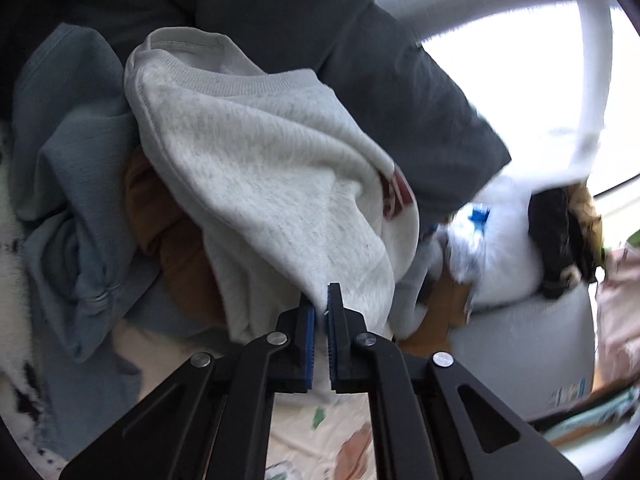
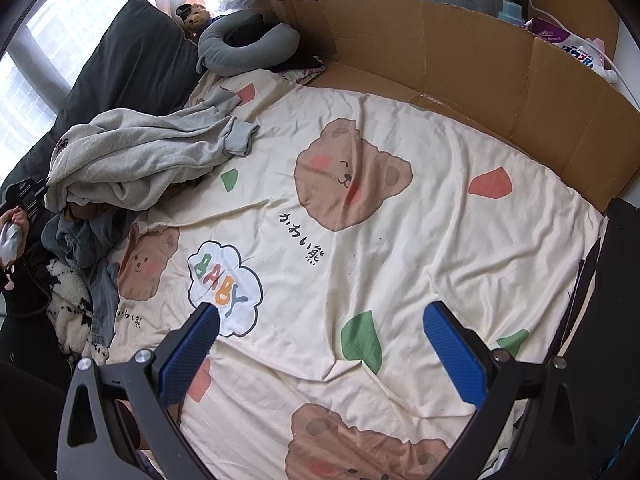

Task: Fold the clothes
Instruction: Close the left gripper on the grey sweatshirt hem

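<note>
Left gripper (image 1: 321, 300) pinched closed on light grey sweatshirt (image 1: 260, 168), fabric rising ahead above the fingers; right gripper (image 2: 320, 318) spread wide, holding nothing, over bear-print sheet (image 2: 420, 240), sweatshirt far ahead-left

Bear-print sheet (image 2: 400, 264) on the bed, cardboard (image 2: 480, 68) along its far edge, grey neck pillow (image 2: 244, 46) beside.
</note>
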Available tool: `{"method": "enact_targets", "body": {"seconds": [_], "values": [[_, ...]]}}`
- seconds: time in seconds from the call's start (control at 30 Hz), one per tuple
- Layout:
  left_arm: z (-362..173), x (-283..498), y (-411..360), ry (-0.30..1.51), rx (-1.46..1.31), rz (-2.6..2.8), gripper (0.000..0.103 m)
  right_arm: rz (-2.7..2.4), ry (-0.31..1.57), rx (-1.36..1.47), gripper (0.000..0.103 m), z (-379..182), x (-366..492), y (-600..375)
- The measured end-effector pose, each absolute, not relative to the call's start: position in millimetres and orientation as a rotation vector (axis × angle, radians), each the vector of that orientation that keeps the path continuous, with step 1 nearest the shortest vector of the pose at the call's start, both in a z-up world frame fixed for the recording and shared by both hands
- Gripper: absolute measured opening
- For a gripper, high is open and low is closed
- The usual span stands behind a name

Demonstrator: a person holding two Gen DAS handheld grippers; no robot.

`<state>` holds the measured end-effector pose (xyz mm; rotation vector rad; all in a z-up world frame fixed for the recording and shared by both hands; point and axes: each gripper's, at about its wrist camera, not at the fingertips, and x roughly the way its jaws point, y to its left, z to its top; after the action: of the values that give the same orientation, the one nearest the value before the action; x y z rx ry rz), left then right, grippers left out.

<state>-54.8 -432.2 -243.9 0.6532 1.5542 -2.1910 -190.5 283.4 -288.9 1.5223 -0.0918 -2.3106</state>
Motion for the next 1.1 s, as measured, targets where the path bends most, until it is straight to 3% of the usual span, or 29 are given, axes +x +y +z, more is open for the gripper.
{"method": "enact_targets", "body": {"seconds": [0.43,1.1], "values": [[-217,-15,-402,1.436,0.951,-2.271,0.003,-2.266,-0.091,1.516,0.103,-292,-198,267],[-258,80,-358,1.423,1.267,-2.068,0.003,-2.124,-0.125,1.490,0.103,-312,-239,198]]}}
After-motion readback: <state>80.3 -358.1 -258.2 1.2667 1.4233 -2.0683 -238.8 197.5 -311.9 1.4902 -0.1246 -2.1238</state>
